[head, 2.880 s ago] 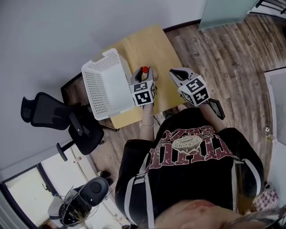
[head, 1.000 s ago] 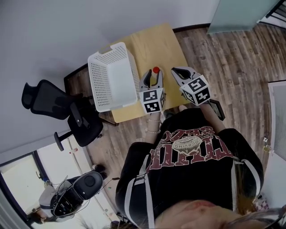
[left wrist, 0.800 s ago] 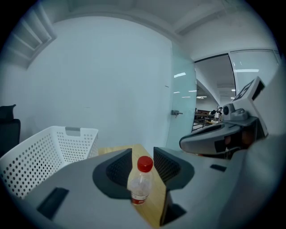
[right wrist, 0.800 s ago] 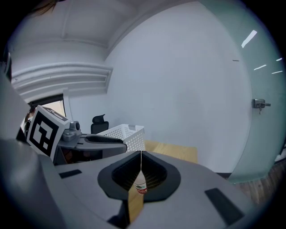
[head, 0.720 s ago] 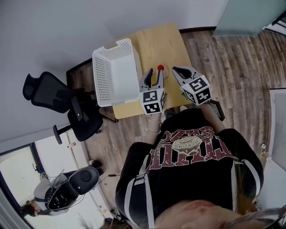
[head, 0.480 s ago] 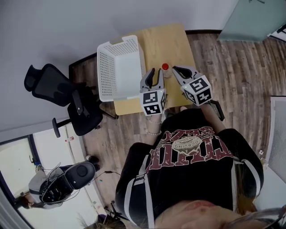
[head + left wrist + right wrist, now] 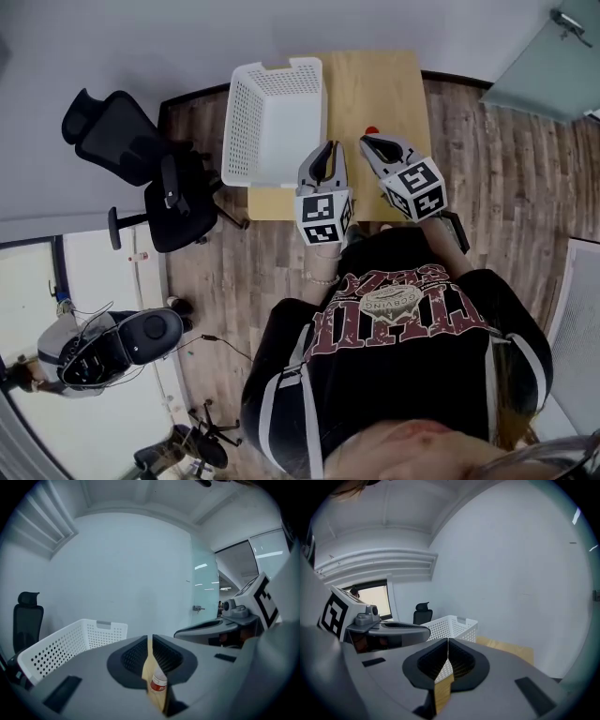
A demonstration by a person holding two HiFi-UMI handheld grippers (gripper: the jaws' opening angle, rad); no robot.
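Observation:
A small clear bottle with a red cap (image 7: pixel 372 131) stands on the wooden table (image 7: pixel 384 84), just past the tip of my right gripper (image 7: pixel 368 142). My left gripper (image 7: pixel 324 153) hovers over the table's near edge, left of the bottle, beside the white perforated basket (image 7: pixel 277 122). In the left gripper view the left gripper (image 7: pixel 150 641) is shut with only a slit, and the bottle's red label (image 7: pixel 158 685) shows beyond it, cap hidden. In the right gripper view the right gripper (image 7: pixel 447 645) is shut on nothing; the basket (image 7: pixel 452 625) lies ahead.
A black office chair (image 7: pixel 141 159) stands left of the table on the wood floor; it also shows as the chair (image 7: pixel 423 611) behind the basket. A glass door (image 7: pixel 562 47) is at the far right. Floor equipment (image 7: pixel 112 347) sits at lower left.
The left gripper's jaws have closed; the bottle that stood between them now sits beyond them. Both grippers and the head have swung round, so the table appears shifted right.

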